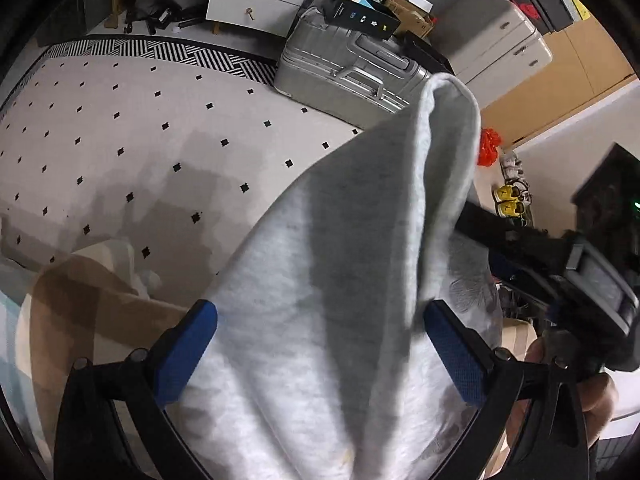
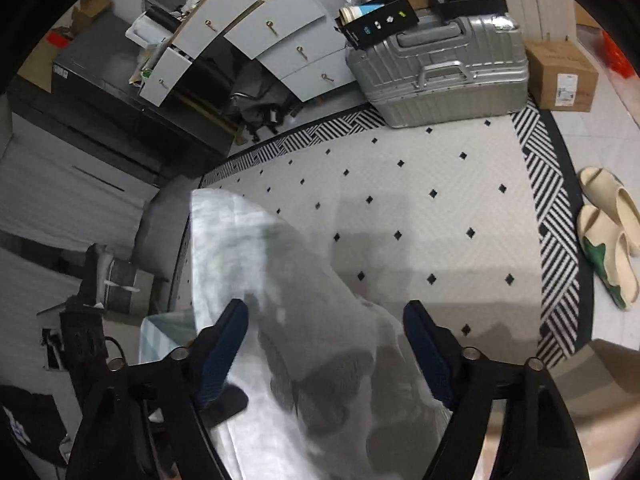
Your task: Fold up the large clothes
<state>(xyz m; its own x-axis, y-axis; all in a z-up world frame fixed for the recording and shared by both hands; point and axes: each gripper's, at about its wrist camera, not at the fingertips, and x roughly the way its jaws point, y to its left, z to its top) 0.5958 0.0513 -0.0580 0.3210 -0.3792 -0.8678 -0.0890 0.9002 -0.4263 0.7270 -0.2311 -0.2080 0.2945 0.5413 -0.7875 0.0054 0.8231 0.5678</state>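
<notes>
A light grey garment (image 1: pixel 340 240) fills the middle of the left wrist view, with one folded end (image 1: pixel 448 120) raised above the carpet. My left gripper (image 1: pixel 322 344) stands wide open, the cloth lying between its blue pads (image 1: pixel 192 348). In the right wrist view the same garment (image 2: pixel 280 280) runs from the left down between the fingers of my right gripper (image 2: pixel 326 340). Those jaws are apart; the left pad (image 2: pixel 224 344) overlaps the cloth and the right pad sits just off its edge. The right gripper's black body (image 1: pixel 560 264) and a hand (image 1: pixel 592 392) show at the left view's right side.
A white carpet with black diamonds (image 2: pixel 440 200) lies under the garment. A silver suitcase (image 2: pixel 440 76) stands at its far edge, beside a cardboard box (image 2: pixel 560 80) and white drawers (image 2: pixel 280 32). Cream slippers (image 2: pixel 608 232) lie right; a beige striped cloth (image 1: pixel 80 300) lies near left.
</notes>
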